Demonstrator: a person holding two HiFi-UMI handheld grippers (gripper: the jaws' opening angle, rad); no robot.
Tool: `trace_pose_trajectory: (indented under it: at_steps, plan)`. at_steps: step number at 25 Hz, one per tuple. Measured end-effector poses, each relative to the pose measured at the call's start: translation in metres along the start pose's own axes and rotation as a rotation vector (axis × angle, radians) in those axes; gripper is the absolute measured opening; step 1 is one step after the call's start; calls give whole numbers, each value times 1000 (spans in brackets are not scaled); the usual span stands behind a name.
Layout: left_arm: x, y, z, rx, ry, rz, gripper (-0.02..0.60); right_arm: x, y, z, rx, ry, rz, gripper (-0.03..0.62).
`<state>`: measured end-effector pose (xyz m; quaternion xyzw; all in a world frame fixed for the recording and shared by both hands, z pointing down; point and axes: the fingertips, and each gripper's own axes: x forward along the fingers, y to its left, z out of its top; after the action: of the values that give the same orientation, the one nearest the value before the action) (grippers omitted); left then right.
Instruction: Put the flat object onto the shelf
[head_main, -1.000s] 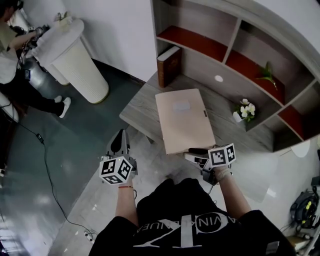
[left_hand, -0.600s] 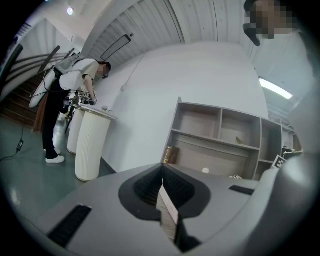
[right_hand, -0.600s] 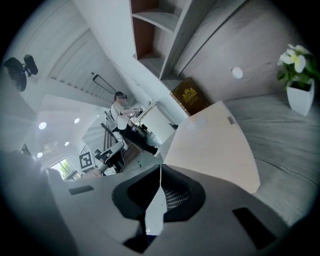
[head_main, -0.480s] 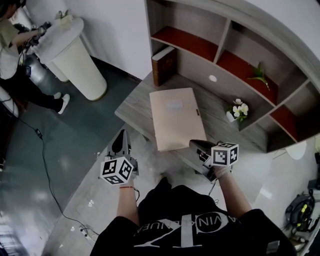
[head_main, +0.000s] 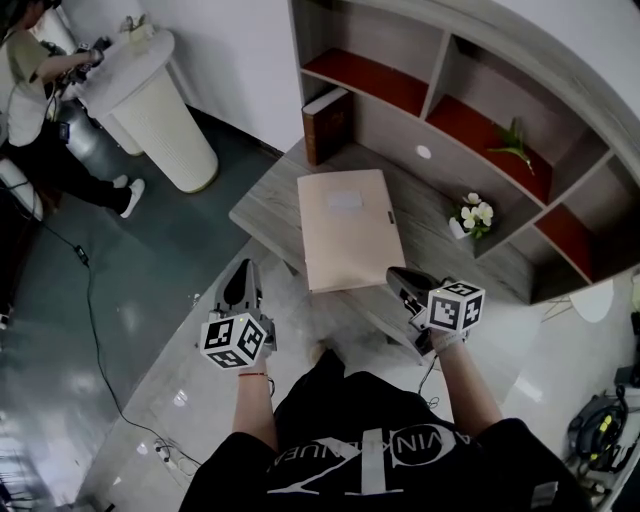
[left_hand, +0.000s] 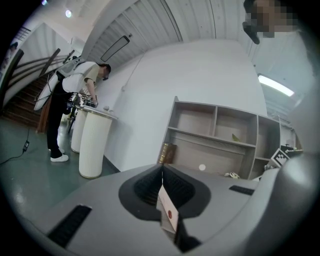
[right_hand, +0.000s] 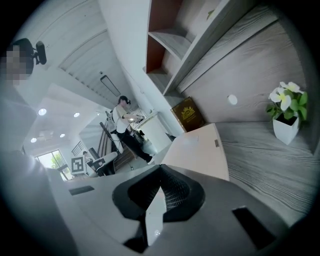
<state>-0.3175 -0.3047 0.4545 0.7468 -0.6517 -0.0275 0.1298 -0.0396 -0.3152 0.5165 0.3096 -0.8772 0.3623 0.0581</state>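
A flat beige object (head_main: 348, 228) lies on the grey wooden bottom board of the shelf unit (head_main: 270, 215). In the right gripper view the flat object (right_hand: 200, 150) stretches away just ahead of the jaws. My right gripper (head_main: 395, 275) hovers at its near right corner, shut, with nothing between the jaws (right_hand: 160, 172). My left gripper (head_main: 240, 268) hangs over the floor, left of the board and short of it. Its jaws meet in a line in its own view (left_hand: 161, 175), and it holds nothing.
A brown book (head_main: 325, 125) stands at the board's back left. A small white pot of flowers (head_main: 470, 215) sits at the right. Open compartments with red floors rise behind. A white ribbed pedestal (head_main: 150, 110) and a person (head_main: 30, 90) are at far left; a cable (head_main: 90, 300) crosses the floor.
My right gripper has come off the flat object's near edge and risen to its right corner. The flat object stays on the board. My left gripper has shifted slightly forward.
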Motion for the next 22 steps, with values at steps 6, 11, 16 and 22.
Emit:
trace_pose_trajectory:
  at_steps: [6,11,16,22]
  plan:
    - [-15,-9,-4,7,6,18,6,-13,-2,5,-32,-32,-6,9]
    - [-26,-18,-3,18,-1,25,6,-26,-2,15,-82,-69,-15,9]
    - [-38,-26,1,54,-13,33,6,-35,2,24,-149,-96,-25,9]
    - [-53,-32,8,90,-34,48,6,-47,11,36,-221,-142,-26,9]
